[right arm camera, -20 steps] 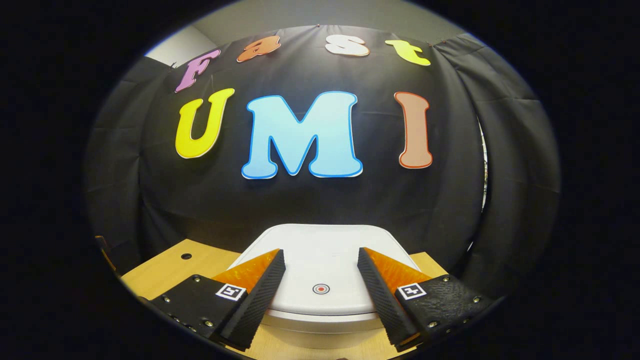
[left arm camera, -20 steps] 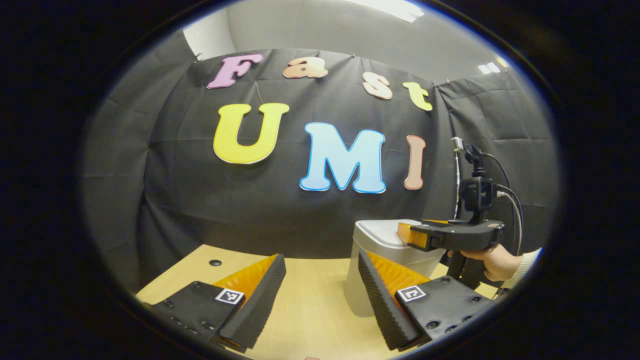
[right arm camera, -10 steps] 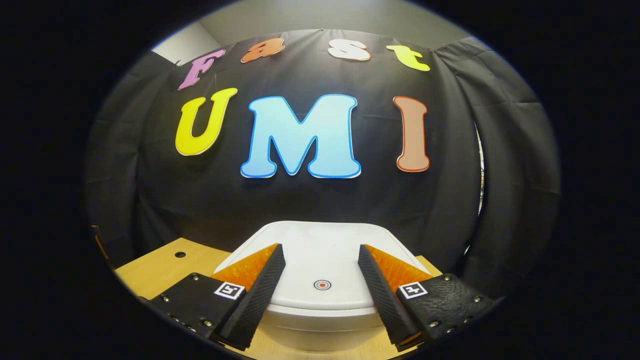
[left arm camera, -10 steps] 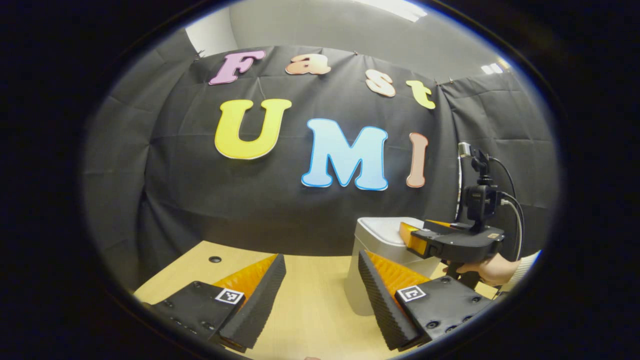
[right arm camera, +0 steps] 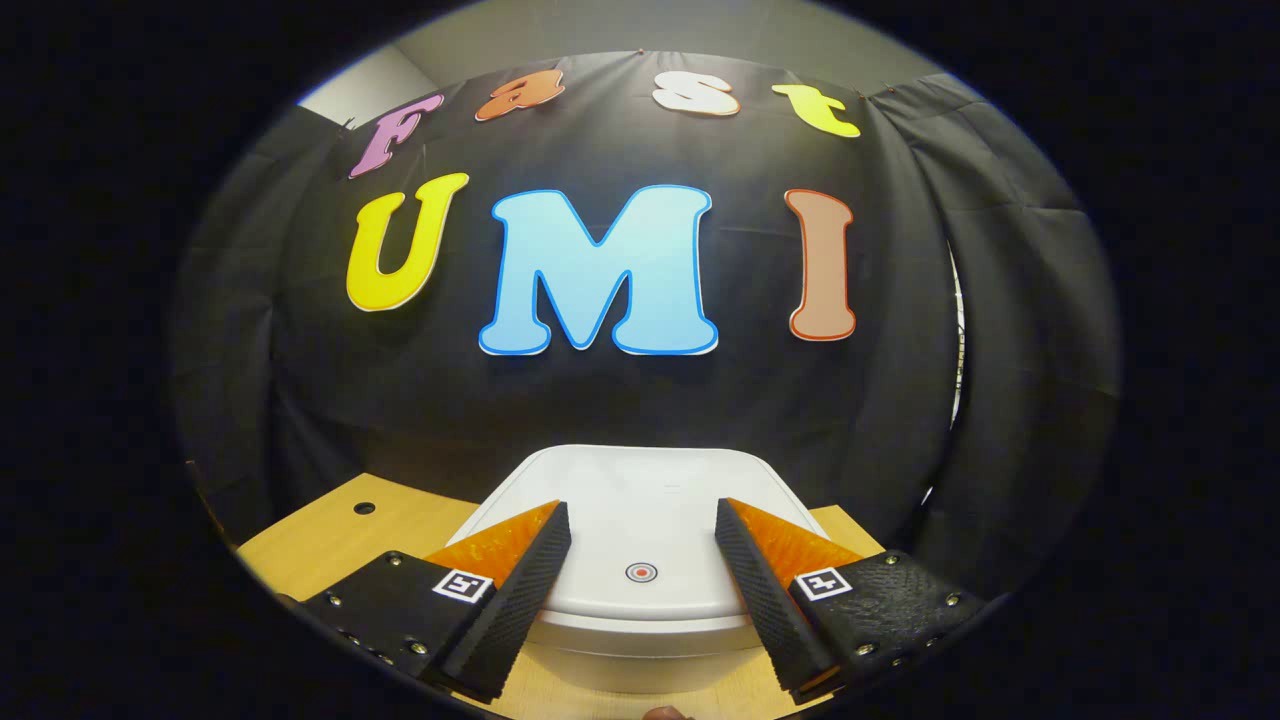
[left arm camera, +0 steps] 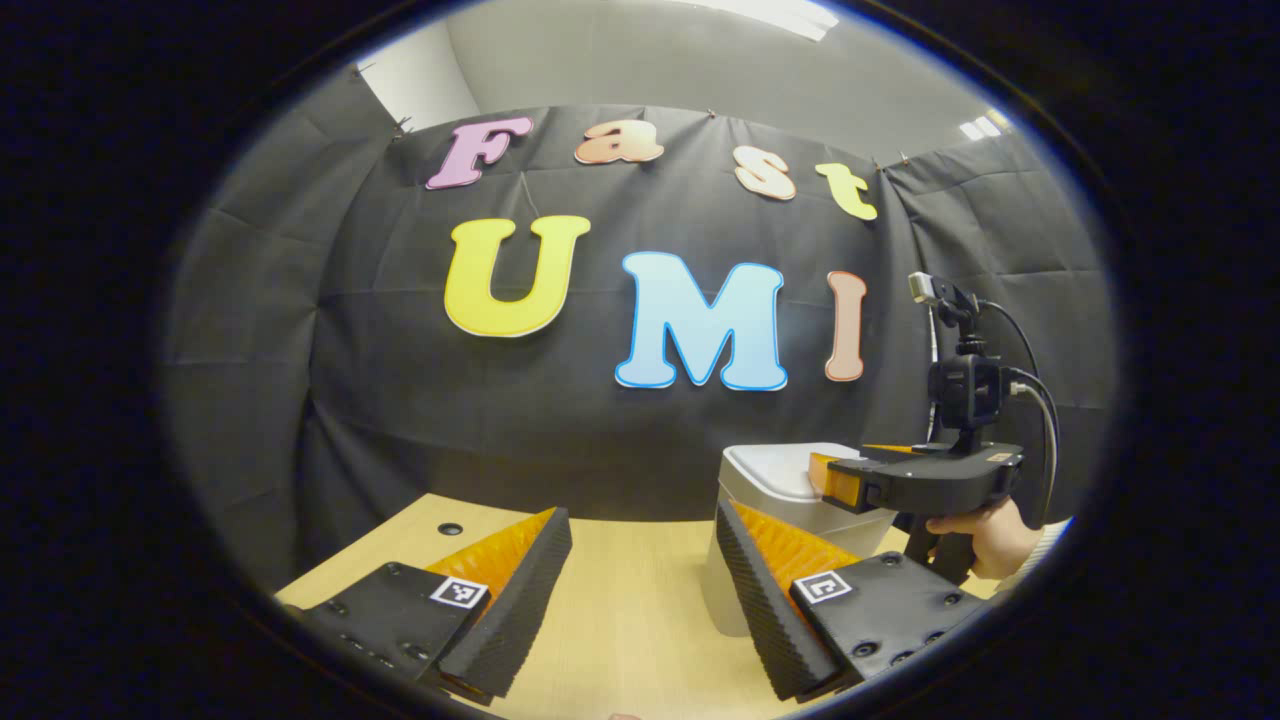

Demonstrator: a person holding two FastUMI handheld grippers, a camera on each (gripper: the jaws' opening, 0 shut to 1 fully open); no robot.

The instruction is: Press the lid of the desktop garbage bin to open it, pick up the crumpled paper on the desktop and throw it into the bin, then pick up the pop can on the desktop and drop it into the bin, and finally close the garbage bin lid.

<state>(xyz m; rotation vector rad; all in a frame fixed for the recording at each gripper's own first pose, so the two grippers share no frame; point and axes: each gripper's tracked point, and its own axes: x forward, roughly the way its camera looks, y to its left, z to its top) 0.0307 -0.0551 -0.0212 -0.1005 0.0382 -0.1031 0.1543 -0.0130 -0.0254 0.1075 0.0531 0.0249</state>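
While the white garbage bin (right arm camera: 640, 545) sits at the bottom middle of the right gripper view, its lid (right arm camera: 640, 500) is down and flat, with a small red dot button (right arm camera: 641, 572) near the front edge. The right hand-held gripper (right arm camera: 640, 575) hangs just over that lid, fingers wide apart, holding nothing. In the left gripper view, the left hand-held gripper (left arm camera: 640, 585) is also spread apart and empty over the wooden bench (left arm camera: 620, 610). The bin (left arm camera: 790, 520) stands at lower right there, partly hidden by one finger (left arm camera: 770, 590). A hand (left arm camera: 985, 530) holds the other gripper at the far right. A small round hole (left arm camera: 450, 528) marks the bench at lower left.
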